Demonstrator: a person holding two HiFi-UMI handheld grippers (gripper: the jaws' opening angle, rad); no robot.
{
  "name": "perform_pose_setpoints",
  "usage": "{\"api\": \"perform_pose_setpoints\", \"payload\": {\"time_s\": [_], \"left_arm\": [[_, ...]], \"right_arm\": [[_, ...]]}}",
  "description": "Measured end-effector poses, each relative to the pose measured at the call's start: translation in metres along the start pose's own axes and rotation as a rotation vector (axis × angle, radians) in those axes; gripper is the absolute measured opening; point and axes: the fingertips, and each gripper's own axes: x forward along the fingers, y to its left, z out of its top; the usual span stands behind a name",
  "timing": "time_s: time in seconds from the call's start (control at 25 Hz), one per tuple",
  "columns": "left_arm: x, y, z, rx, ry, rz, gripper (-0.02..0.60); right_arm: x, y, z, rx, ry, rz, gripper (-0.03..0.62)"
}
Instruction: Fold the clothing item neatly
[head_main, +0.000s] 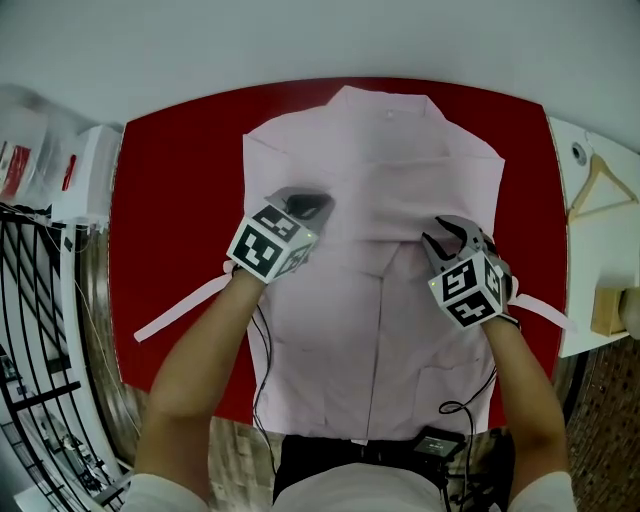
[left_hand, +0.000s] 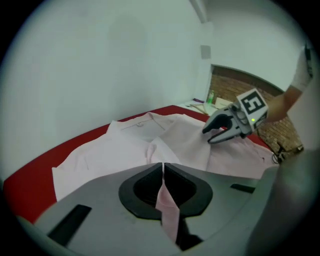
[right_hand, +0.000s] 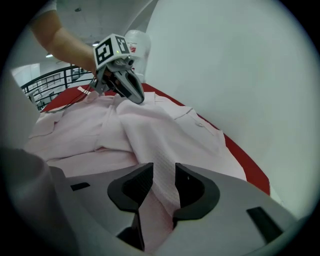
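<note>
- Head view: the pink shirt lies flat on the red table, collar at the far edge and hem hanging off our side, so its long axis runs straight away from us. The left gripper and the right gripper sit level with each other on a crease across the chest, one on each half. Neither is really nearer, so we reckon it's a two-handed fold along that long axis.
- Left gripper view: the left gripper has its jaws pinched almost together on a thin ridge of shirt. The cloth looks light, soft and matte, and it tents up from the table. The right gripper is off to the right over the cloth.
- Right gripper view: the right gripper stands about half-wide on a thicker bunch of shirt that fills the gap. A fine ribbed weave shows there. The left gripper is across the cloth, up and to the left.
</note>
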Motion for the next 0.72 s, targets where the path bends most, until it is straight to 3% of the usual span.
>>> {"api": "perform_pose_setpoints", "payload": {"time_s": [0.12,0.24,0.36,0.72], "left_arm": [[-0.002,-0.021,-0.001,0.081,0.001,-0.069,0.015],[-0.004,-0.019,-0.004,0.009,-0.018,-0.1,0.018],[-0.006,-0.006,-0.009,-0.053,-0.013,-0.092,0.115],[-0.012,0.009,-0.035,0.18,0.141,-0.079,0.152]], "right_arm": [[0.007,0.002,-0.007,0.017,0.021,0.019,0.137],[0.009,0.0,-0.008,0.057,0.018,0.026,0.137],[0.011,-0.001,-0.009,0.073,0.016,0.028,0.137],[0.011,-0.002,-0.011,0.107,-0.006,0.046,0.135]]}}
